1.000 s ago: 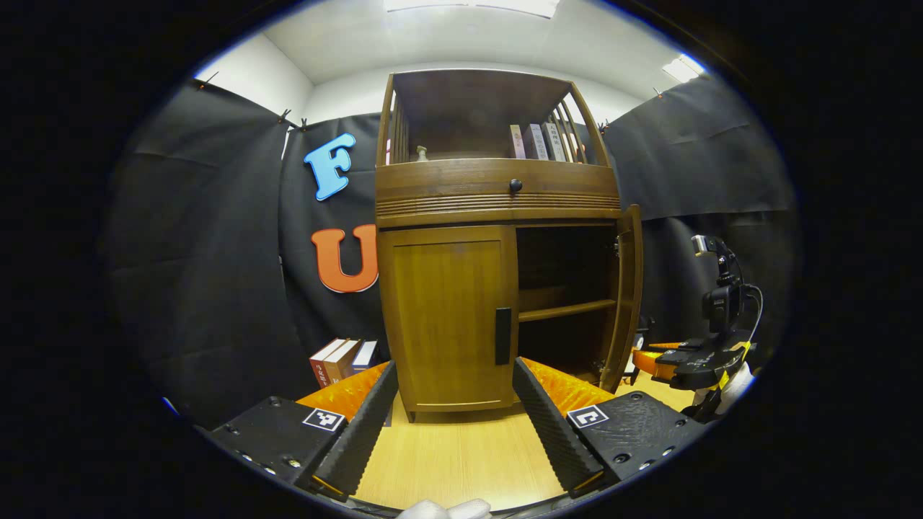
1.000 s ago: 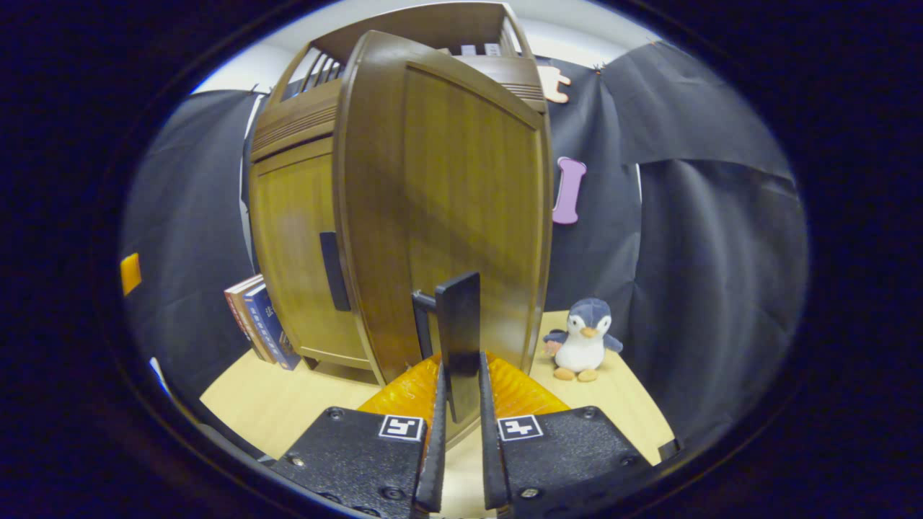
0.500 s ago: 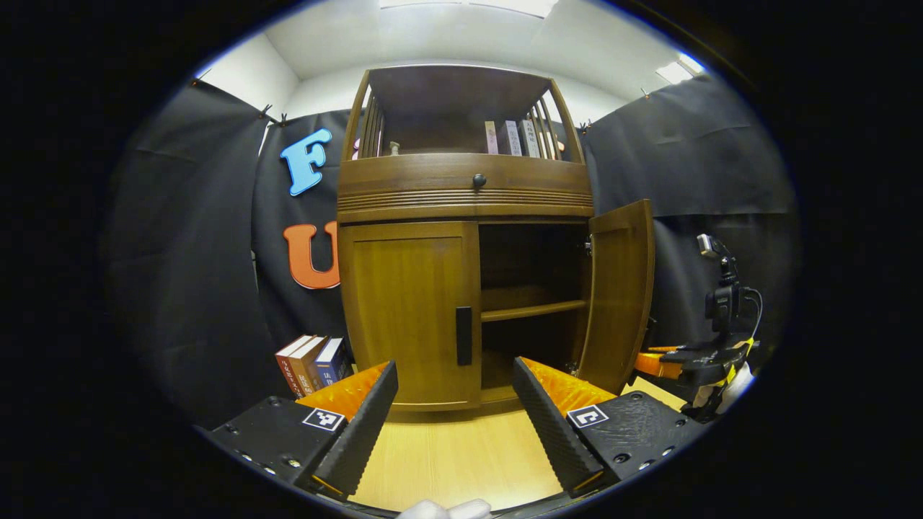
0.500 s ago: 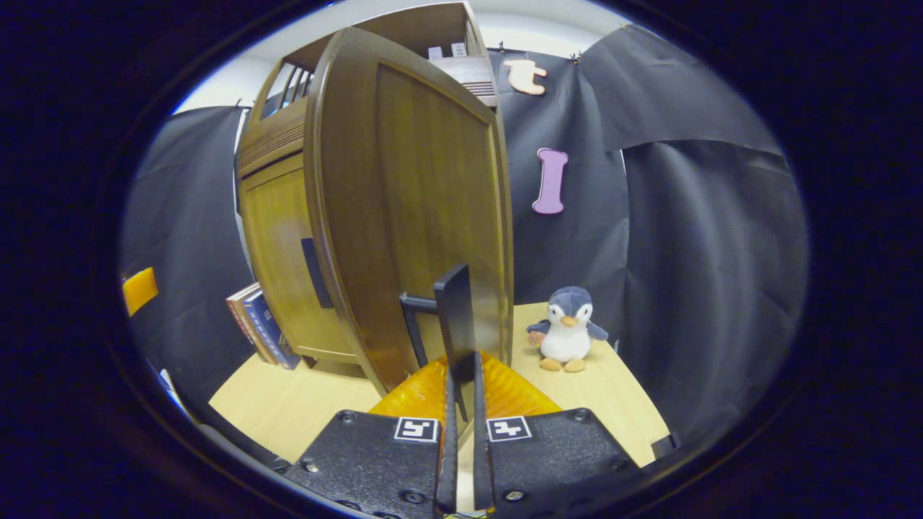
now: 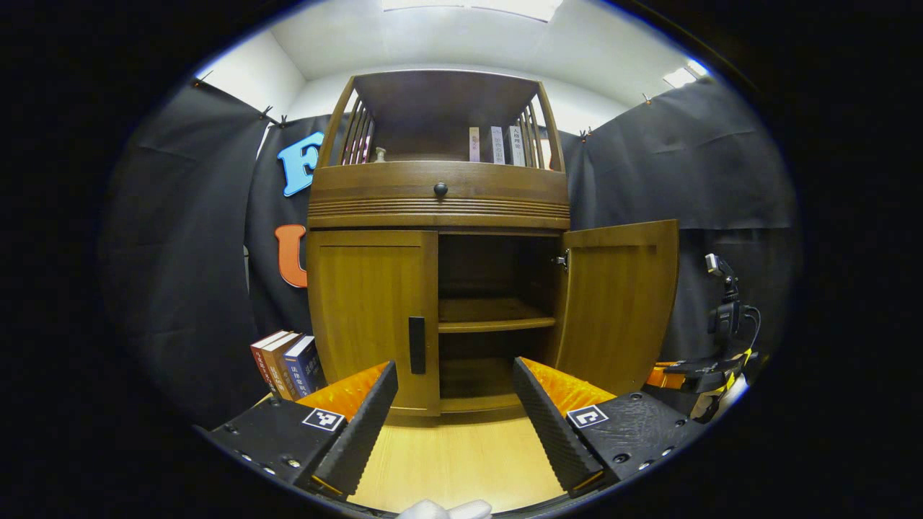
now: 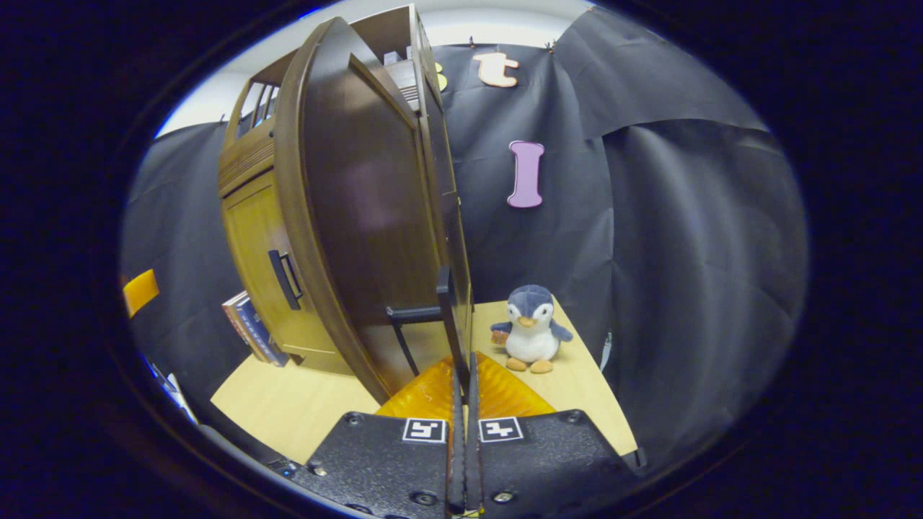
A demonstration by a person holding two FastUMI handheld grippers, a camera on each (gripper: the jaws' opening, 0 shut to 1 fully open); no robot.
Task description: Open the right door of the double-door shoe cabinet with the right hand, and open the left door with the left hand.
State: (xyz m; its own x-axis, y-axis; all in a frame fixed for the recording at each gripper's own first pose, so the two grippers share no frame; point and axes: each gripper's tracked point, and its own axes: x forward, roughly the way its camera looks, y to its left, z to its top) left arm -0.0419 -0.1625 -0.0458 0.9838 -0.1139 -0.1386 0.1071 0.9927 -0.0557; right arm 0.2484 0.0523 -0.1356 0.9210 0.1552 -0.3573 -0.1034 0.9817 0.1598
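Note:
The wooden shoe cabinet stands straight ahead in the left gripper view. Its left door is closed, with a dark vertical handle at its inner edge. The right door stands swung wide, baring the shelves inside. My left gripper is open and short of the cabinet, with the left door's handle just left of the gap between its fingers. In the right gripper view the right door shows nearly edge-on, and my right gripper is shut on its dark handle. The right gripper also shows beyond the open door.
Several books lean against the cabinet's left side on the wooden table. A plush penguin sits on the table right of the open door. More books stand on the cabinet's top shelf. Black cloth walls close in all around.
The right door has swung much wider, drawn by my right gripper, which stays shut on its handle. The left gripper stays open and now faces the cabinet more squarely.

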